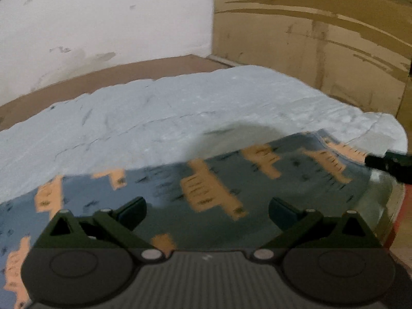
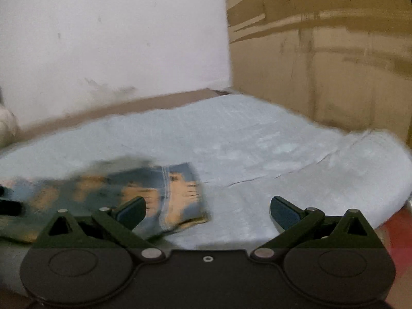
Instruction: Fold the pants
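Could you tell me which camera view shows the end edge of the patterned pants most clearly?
The right wrist view: the pants end there in a stitched edge lying on the pale blue cover, with the corner in sight. The left wrist view shows mostly their broad patterned middle, blurred, beneath the open left tool.

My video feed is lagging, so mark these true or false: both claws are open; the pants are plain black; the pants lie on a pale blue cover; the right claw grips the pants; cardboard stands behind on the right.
1. Both claws are open: true; the left claw and right claw hold nothing.
2. The pants are plain black: false; blue with orange patches.
3. They lie on a pale blue cover: true.
4. The right claw grips the pants: false; its jaws are spread.
5. Cardboard stands behind on the right: true.
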Motion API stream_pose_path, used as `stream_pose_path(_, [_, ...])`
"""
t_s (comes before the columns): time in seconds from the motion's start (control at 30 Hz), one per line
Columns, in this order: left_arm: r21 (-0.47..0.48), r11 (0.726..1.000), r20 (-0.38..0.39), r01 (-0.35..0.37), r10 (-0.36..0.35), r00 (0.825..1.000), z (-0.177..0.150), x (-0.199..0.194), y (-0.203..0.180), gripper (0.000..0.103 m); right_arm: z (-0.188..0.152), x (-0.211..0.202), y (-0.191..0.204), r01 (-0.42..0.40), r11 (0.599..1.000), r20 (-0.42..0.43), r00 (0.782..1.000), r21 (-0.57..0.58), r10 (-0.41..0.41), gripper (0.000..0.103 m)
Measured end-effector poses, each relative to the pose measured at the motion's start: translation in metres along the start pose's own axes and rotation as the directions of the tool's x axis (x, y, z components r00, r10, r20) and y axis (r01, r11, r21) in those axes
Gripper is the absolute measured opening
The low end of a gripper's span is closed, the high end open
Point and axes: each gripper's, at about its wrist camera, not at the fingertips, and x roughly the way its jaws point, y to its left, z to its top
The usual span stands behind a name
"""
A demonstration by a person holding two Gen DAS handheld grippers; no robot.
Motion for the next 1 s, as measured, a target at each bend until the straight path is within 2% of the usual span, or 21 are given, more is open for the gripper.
stream_pose_path(0.1, [0.01,1.0,-0.008,0.025,-0.025,1.0,0.009,0.022,-0.014,0.103,-0.001,-0.005,-0.006,-0.139,0.986,-0.037,0.989,0.092,0.143,0.102])
stream_pose_path(0.27, [-0.025,0.999,-0.058,0.036,-0.038,0.998,0.016,0.042,-0.024,0.103,0.0,-0.003,-0.006,-0.179,0.97,-0.086,0.977,0.163,0.195,0.102])
stream_pose_path(0.37, [-0.022,0.999,-0.075,0.041,-0.043,0.996,0.014,0.048,-0.024,0.103,0.006,0.0,-0.01,-0.23,0.948,-0.086,0.963,0.22,0.254,0.1])
stream_pose_path(0.43, [-0.02,0.999,-0.096,0.037,-0.039,0.995,0.012,0.054,-0.023,0.103,0.006,0.005,-0.011,-0.234,0.94,-0.081,0.962,0.247,0.261,0.098])
stream_pose_path(0.6, [-0.059,0.996,-0.138,0.063,-0.07,0.988,0.014,0.061,-0.017,0.103,0.006,0.013,-0.017,-0.183,0.918,-0.061,0.974,0.352,0.218,0.089])
stream_pose_path(0.73, [-0.148,0.983,-0.152,0.109,-0.131,0.98,0.023,0.058,-0.006,0.103,0.0,0.016,-0.023,-0.128,0.894,-0.031,0.987,0.43,0.156,0.061])
stream_pose_path(0.8, [-0.212,0.964,-0.147,0.162,-0.196,0.97,0.029,0.056,0.001,0.103,-0.002,0.016,-0.025,-0.113,0.885,-0.022,0.99,0.452,0.137,0.054])
stream_pose_path(0.9, [-0.285,0.925,-0.123,0.252,-0.296,0.947,0.039,0.056,0.005,0.103,-0.002,0.013,-0.022,-0.088,0.894,-0.023,0.994,0.439,0.11,0.044])
stream_pose_path(0.97, [-0.323,0.889,-0.097,0.324,-0.371,0.923,0.045,0.057,0.005,0.103,0.0,0.012,-0.016,-0.065,0.917,-0.031,0.996,0.393,0.084,0.025])
stream_pose_path(1.0, [-0.344,0.865,-0.083,0.364,-0.415,0.906,0.049,0.058,0.004,0.103,0.002,0.011,-0.012,-0.06,0.929,-0.034,0.996,0.364,0.078,0.021])
